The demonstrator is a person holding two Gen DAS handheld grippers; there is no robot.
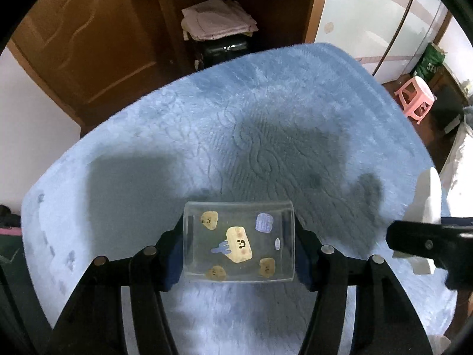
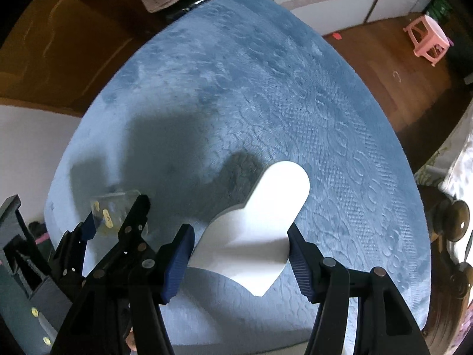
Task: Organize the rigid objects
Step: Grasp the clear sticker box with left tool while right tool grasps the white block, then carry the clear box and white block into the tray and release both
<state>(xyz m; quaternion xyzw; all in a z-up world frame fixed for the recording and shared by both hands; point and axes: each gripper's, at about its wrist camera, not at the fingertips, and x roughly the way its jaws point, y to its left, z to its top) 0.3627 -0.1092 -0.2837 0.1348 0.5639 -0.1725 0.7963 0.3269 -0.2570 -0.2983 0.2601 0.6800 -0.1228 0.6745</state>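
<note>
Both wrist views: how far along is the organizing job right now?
Nothing looks put away yet: no destination container shows. In hand: the left gripper is closed on a clear plastic box with cartoon stickers, and the right gripper clamps a white moulded plastic piece, both over the blue fluffy blanket. Left: placing both; where they go I cannot tell.
</note>
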